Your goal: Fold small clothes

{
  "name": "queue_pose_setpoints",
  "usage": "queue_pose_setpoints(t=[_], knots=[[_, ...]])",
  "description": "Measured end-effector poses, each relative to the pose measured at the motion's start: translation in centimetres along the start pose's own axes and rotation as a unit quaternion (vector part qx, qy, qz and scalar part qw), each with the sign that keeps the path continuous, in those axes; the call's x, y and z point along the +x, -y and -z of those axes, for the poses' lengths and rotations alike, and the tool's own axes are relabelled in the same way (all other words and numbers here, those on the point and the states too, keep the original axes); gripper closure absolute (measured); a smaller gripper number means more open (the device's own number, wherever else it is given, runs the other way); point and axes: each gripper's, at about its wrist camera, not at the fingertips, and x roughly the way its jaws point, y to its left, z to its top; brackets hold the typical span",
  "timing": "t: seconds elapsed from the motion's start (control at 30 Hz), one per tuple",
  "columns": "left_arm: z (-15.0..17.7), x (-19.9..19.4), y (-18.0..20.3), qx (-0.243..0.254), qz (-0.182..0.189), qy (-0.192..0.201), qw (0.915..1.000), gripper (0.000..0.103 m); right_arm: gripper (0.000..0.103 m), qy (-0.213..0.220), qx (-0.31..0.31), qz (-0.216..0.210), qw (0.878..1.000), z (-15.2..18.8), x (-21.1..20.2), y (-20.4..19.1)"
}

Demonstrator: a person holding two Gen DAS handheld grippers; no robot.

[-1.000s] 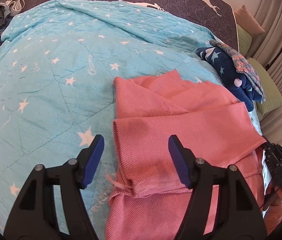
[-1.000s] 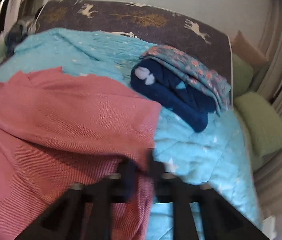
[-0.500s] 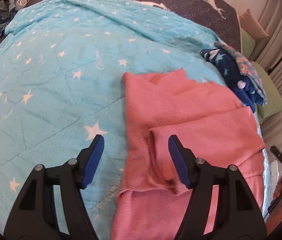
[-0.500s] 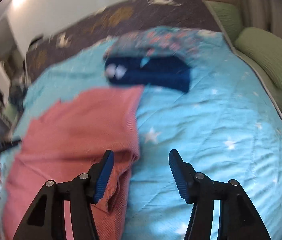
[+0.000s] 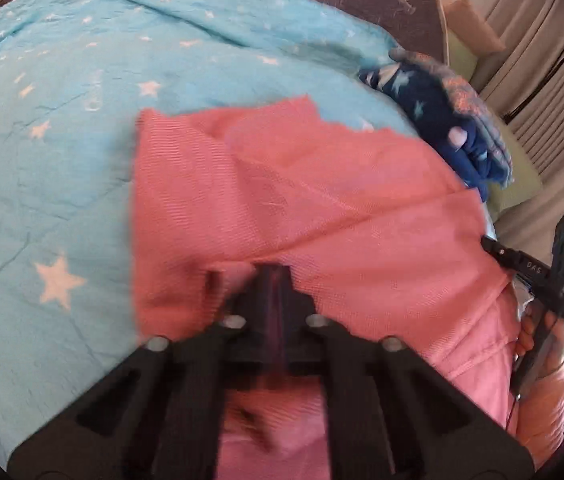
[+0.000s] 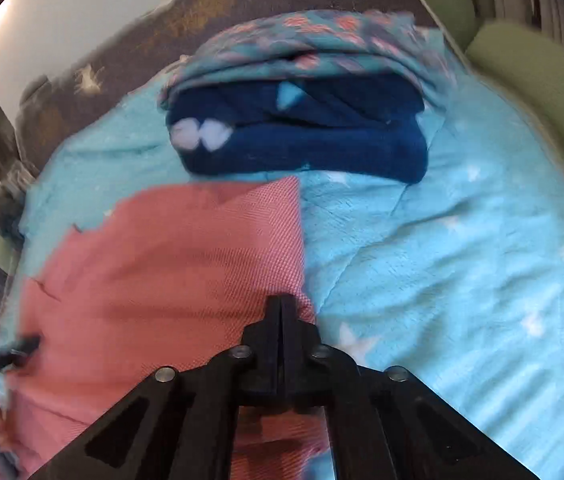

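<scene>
Both pairs of jaws are pinched together on the pink cloth point(image 5: 282, 200): the left gripper point(image 5: 273, 276) at its near fold, the right gripper point(image 6: 281, 306) at its near right edge. The cloth lies partly folded on the blue star blanket point(image 5: 50, 152), with 2 folded garments point(image 6: 302, 120) stacked just beyond it.
</scene>
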Motion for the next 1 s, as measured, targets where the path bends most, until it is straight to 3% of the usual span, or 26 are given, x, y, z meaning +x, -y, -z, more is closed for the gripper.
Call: queue_pose_setpoints(t=[0.07, 0.1, 0.17, 0.2, 0.23, 0.27, 0.3, 0.33, 0.4, 0.47, 0.5, 0.53, 0.57, 0.6, 0.67, 0.73, 0.83, 0.9, 0.93, 1.0], knots=[[0.0, -0.7, -1.2, -0.031, 0.019, -0.001, 0.9993, 0.098, 0.103, -0.008, 0.027, -0.018, 0.999, -0.1, -0.6, 1.0], [-0.2, -1.1, -1.4, -0.039, 0.017, -0.001, 0.9991, 0.098, 0.103, -0.007, 0.018, -0.005, 1.0, -0.1, -0.9, 0.9], [-0.9, -2.0, -1.0, -0.039, 0.004, 0.009, 0.9992, 0.095, 0.093, -0.003, 0.003, 0.032, 0.999, 0.0, -1.6, 0.5], [-1.5, -2.6, -0.6, -0.026, -0.012, 0.025, 0.9993, 0.084, 0.092, -0.003, 0.003, 0.029, 1.0, -0.1, -1.8, 0.4], [-2.3, -3.2, -0.1, -0.009, -0.032, 0.046, 0.9984, 0.062, 0.09, -0.003, 0.003, 0.013, 1.0, -0.5, -2.1, 0.3], [-3.3, -3.6, 0.1, 0.002, -0.064, 0.068, 0.9956, 0.047, 0.084, 0.001, -0.001, 0.001, 1.0, -1.0, -2.4, -0.1], [-4.0, -3.8, 0.3, 0.009, -0.088, 0.085, 0.9925, 0.024, 0.064, 0.006, -0.008, 0.004, 1.0, -1.5, -2.5, -0.5], [-4.8, -3.9, 0.1, 0.019, -0.108, 0.1, 0.989, 0.02, 0.039, 0.008, -0.015, 0.012, 1.0, -1.9, -2.3, -0.7], [-6.7, -2.8, -1.0, 0.036, -0.145, 0.096, 0.9842, 0.02, 0.031, 0.007, -0.029, 0.01, 0.999, -3.2, -1.4, -1.0], [-8.0, -1.3, -2.7, 0.022, -0.149, 0.066, 0.9863, 0.025, 0.031, -0.008, -0.011, -0.017, 1.0, -4.8, 0.4, 0.2], [-8.5, -0.5, -3.7, 0.005, -0.132, 0.05, 0.99, 0.042, 0.031, -0.015, 0.006, -0.041, 0.999, -5.4, 1.3, 0.8], [-8.8, 0.3, -4.5, -0.012, -0.105, 0.034, 0.9938, 0.073, 0.031, -0.02, 0.018, -0.06, 0.998, -5.7, 1.9, 1.1], [-9.0, 1.4, -5.4, -0.032, -0.063, 0.01, 0.9975, 0.089, 0.031, -0.023, 0.031, -0.079, 0.996, -6.1, 2.6, 1.4], [-9.0, 1.7, -5.8, -0.041, -0.048, 0.005, 0.998, 0.096, 0.031, -0.024, 0.038, -0.097, 0.994, -6.3, 3.2, 1.5], [-8.9, 1.7, -5.6, -0.037, -0.049, 0.029, 0.9977, 0.098, 0.036, -0.026, 0.031, -0.116, 0.992, -6.5, 4.3, 0.9], [-8.6, 1.1, -4.9, -0.025, -0.066, 0.054, 0.996, 0.098, 0.097, -0.038, 0.003, -0.083, 0.996, -6.6, 5.1, -0.4], [-8.9, 0.7, -4.8, -0.016, -0.123, 0.095, 0.9877, 0.103, 0.099, -0.008, -0.001, -0.048, 0.999, -6.6, 4.0, -0.8], [-9.2, 1.5, -5.9, -0.006, -0.205, 0.103, 0.9733, 0.103, 0.099, 0.017, 0.015, 0.0, 1.0, -6.8, 3.5, 0.4], [-9.1, 1.7, -6.9, -0.025, -0.189, 0.089, 0.9777, 0.103, 0.099, 0.016, 0.027, 0.012, 0.999, -6.9, 3.7, 1.4], [-9.1, 0.8, -8.0, -0.052, -0.138, 0.101, 0.9838, 0.103, 0.099, -0.002, 0.058, -0.021, 0.998, -6.3, 4.7, 3.0]])
